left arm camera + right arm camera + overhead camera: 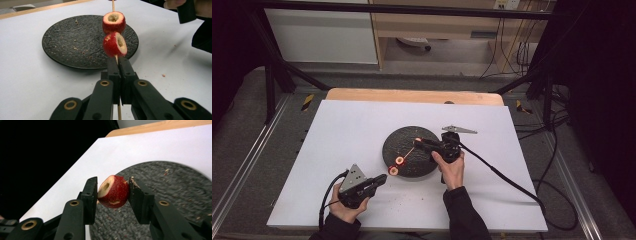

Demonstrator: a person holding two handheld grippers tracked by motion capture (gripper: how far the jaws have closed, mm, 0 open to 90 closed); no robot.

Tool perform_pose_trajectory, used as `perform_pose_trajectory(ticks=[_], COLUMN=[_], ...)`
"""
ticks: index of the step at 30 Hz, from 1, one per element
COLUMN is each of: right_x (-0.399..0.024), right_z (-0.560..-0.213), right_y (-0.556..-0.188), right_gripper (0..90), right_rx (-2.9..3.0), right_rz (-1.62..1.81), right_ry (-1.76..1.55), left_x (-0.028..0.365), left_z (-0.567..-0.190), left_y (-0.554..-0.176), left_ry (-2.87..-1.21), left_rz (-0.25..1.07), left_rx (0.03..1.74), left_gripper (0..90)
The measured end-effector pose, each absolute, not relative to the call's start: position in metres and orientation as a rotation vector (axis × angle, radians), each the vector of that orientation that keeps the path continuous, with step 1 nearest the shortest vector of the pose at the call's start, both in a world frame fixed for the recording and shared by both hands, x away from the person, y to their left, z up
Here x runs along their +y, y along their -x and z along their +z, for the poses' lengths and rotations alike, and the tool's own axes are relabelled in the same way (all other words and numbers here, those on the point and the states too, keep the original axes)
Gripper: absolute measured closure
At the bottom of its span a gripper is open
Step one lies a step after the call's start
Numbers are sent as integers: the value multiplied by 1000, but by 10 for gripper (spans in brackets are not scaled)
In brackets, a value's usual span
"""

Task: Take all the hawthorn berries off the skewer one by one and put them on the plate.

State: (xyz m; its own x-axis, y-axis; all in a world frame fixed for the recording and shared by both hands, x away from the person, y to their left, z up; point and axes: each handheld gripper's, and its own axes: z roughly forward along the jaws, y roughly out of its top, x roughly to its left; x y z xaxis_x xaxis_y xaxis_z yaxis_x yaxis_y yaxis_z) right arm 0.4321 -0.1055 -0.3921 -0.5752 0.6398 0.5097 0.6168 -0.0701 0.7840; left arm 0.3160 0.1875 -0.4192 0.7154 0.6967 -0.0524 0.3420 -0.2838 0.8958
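A thin wooden skewer (408, 150) runs over a round black plate (404, 137). My left gripper (383, 179) is shut on its near end, just off the plate's front rim. In the left gripper view the jaws (118, 61) pinch the stick below two red hollowed fruits, a near one (115, 45) and a far one (113, 22). My right gripper (419, 141) hovers over the plate at the skewer's far end, shut on a third red hollowed fruit (113, 191). That fruit sits between both pads (91, 192), with its cored hole facing left.
The plate (75, 42) lies on a white sheet (342, 150) that covers a wooden table (412, 95). Crumbs dot the plate and the sheet near it. A black cable (512, 182) trails from the right gripper off the table's right side.
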Motion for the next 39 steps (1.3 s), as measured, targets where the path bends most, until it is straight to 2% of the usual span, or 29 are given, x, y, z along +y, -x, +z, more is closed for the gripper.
perform_pose_trajectory(ticks=[16,32,39], right_x=[-128,-102,-97], right_z=[-380,-434,-446], right_y=[-454,-453,-450], right_gripper=[606,606,604], right_rx=[2057,2235,2292], right_rz=[1711,1550,1472], right_ry=[-1456,-1463,-1446], left_x=[194,196,196], left_z=[-418,-417,-418], left_y=[-316,-317,-318], left_ry=[-1880,-1870,-1871], left_rz=[438,433,430], left_rx=[815,825,829], left_gripper=[885,884,885])
